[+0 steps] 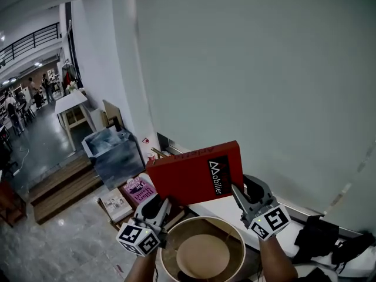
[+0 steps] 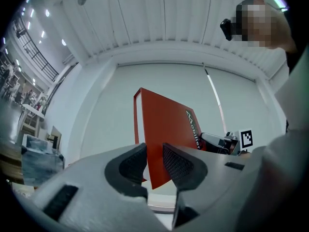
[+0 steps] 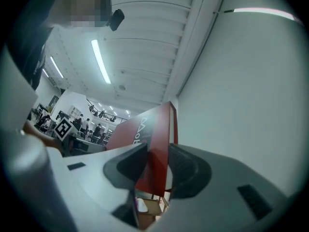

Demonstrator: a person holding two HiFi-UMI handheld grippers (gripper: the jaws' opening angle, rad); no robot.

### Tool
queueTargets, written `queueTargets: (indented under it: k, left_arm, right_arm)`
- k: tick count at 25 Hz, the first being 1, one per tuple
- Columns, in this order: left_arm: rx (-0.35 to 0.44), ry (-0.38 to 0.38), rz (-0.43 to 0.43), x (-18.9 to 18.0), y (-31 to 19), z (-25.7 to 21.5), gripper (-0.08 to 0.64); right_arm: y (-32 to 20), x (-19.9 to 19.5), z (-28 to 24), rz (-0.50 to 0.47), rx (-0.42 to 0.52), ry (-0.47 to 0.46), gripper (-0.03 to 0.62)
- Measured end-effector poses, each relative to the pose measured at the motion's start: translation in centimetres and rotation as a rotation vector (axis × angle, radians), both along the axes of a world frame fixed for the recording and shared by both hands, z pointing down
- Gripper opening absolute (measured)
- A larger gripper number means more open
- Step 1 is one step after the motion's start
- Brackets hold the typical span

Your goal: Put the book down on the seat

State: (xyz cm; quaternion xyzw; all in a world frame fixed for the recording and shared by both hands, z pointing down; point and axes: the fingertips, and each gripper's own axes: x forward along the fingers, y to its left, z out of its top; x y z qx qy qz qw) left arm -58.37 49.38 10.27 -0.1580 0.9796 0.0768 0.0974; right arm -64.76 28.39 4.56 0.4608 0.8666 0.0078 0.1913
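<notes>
A red book (image 1: 197,172) with white lettering along its cover hangs in the air in front of a white wall. My left gripper (image 1: 160,203) is shut on its lower left corner and my right gripper (image 1: 238,192) is shut on its lower right edge. In the left gripper view the book (image 2: 166,129) stands on edge between the dark pads (image 2: 179,164). The right gripper view shows the book (image 3: 149,144) clamped the same way. Below the book, between my forearms, is a round wooden seat (image 1: 205,220) with a pale rim and a brown middle.
A white ledge (image 1: 217,207) runs along the wall (image 1: 252,69) behind the seat. Several books (image 1: 132,195) lie stacked to the left, beside a blue-grey box (image 1: 114,154). Wooden steps (image 1: 59,187) lead down at the left. A black bag (image 1: 320,237) lies at the right.
</notes>
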Motion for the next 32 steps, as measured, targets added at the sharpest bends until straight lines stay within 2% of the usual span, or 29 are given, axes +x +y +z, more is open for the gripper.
queueTargets:
  k: [8,12,17,23,32]
  left_arm:
    - [-0.02,-0.024,0.017,3.2,-3.7,-2.2,0.11]
    - [-0.047,-0.035,0.03,4.1,-4.6,-3.4,0.11]
    - [-0.083,-0.055,0.067,4.5,-8.3,-4.5,0.11]
    - [-0.068,-0.072,0.149,3.7,-8.0,-6.0,0.11]
    - [-0.063,-0.108,0.353,1.6,-8.2,-7.8,0.11]
  right_arm:
    - [-3.9,3.5,-1.9,0.007,-0.045,-0.047,0.147]
    - [-5.1,4.7,-2.4,0.021,-0.06,-0.054,0.147]
    - [-9.1,6.1,-2.4,0.057,-0.093,-0.064,0.147]
    - [-9.3,7.7,-3.1,0.148,-0.068,-0.073,0.141]
    - [-9.3,10.1,-4.6,0.363,-0.047,-0.08,0.139]
